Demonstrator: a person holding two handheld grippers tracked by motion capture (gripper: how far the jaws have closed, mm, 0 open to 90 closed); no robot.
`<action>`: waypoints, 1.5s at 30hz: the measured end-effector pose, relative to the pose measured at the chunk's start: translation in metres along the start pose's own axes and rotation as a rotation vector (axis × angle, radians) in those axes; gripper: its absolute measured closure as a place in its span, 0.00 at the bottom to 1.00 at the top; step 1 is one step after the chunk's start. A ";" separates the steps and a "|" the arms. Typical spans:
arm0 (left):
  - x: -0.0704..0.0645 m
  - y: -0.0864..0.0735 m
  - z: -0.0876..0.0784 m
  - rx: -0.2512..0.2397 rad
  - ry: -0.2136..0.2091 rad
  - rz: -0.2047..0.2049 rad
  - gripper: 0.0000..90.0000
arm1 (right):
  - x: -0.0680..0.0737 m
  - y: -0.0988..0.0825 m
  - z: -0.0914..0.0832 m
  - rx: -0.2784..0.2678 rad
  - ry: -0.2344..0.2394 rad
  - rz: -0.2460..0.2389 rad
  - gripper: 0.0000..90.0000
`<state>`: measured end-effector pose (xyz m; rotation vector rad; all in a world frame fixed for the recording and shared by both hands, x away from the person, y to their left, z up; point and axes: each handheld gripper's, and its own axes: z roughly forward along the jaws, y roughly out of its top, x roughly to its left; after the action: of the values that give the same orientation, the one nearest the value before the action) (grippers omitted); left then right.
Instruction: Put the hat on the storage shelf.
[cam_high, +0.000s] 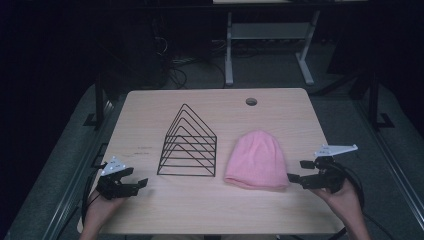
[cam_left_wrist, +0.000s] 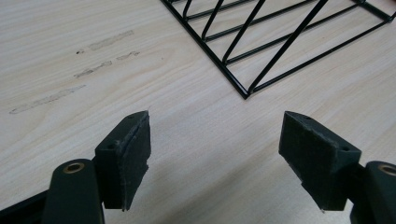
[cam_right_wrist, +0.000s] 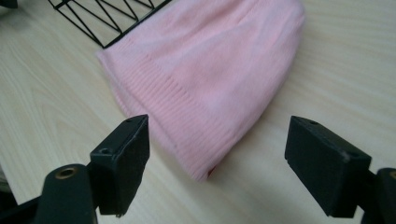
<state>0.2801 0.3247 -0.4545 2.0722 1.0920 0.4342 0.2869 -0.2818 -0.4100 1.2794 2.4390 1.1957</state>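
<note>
I see both hand-held grippers, left (cam_high: 134, 181) and right (cam_high: 296, 170), wide open, empty; the pink knitted beanie's (cam_right_wrist: 210, 70) far end and the black wire rack (cam_left_wrist: 280, 42) are cut off.

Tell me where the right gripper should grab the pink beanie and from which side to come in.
Probably the ribbed cuff corner of the pink beanie, coming in from the table's right. The hat lies flat, and that folded edge already sits just ahead of the open right gripper, thick enough to pinch off the table.
</note>
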 end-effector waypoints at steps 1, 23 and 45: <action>0.000 0.000 0.000 -0.006 -0.002 -0.002 0.28 | -0.004 0.010 0.002 0.012 0.009 0.001 0.24; -0.004 0.002 -0.002 -0.009 -0.029 -0.009 0.28 | -0.038 0.076 0.043 0.139 0.029 0.040 0.25; -0.004 0.003 -0.005 -0.009 -0.042 -0.002 0.28 | -0.058 0.114 0.085 0.223 0.007 0.066 0.25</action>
<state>0.2761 0.3231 -0.4488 2.0632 1.0650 0.3926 0.4342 -0.2386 -0.4003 1.4251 2.6149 0.9646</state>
